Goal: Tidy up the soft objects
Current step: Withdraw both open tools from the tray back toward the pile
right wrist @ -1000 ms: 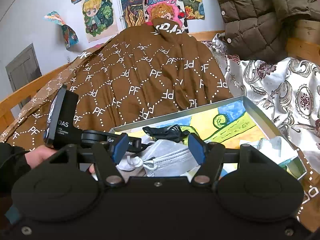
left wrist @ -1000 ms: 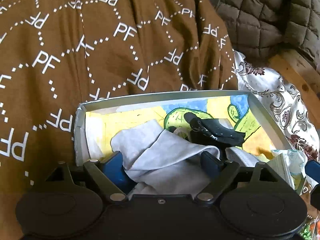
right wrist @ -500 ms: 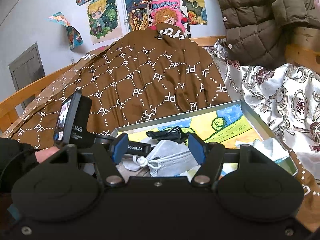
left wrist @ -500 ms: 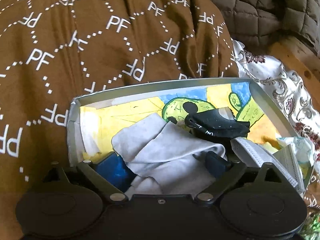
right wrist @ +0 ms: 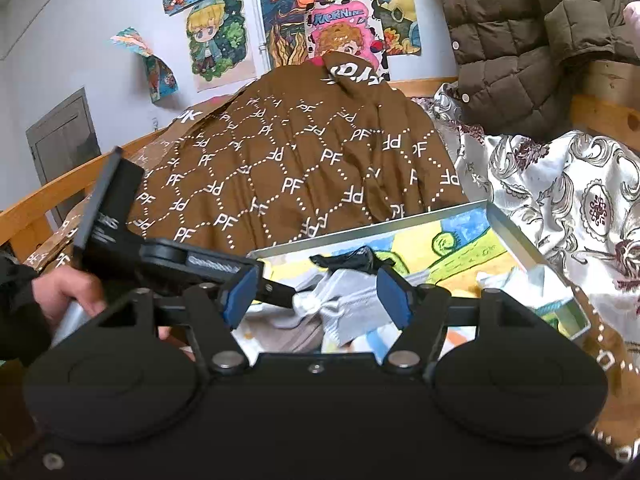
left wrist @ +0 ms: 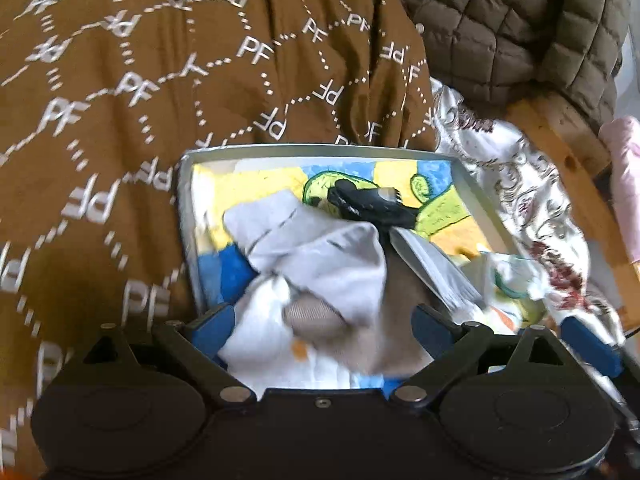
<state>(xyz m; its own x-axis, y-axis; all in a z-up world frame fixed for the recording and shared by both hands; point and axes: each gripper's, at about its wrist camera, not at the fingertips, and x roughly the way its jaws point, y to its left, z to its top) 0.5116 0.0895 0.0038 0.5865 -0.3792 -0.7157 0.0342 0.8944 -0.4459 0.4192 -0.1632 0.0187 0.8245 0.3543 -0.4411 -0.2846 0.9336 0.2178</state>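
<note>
Over the tray [left wrist: 476,200], both hand-held grippers wide, grey socks [left wrist: 320,248] between left's fingers.

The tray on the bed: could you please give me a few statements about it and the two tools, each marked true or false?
1. The metal tray rests against a brown blanket printed with PF letters. True.
2. A black item lies in the tray beyond the grey socks. True.
3. The left tool is shut tight on the black item. False: its jaws stand open on either side of the socks.
4. The tray's floor is plain white. False: it shows a yellow, blue and green drawing.
5. The right tool is open above a grey face mask. True.
</note>
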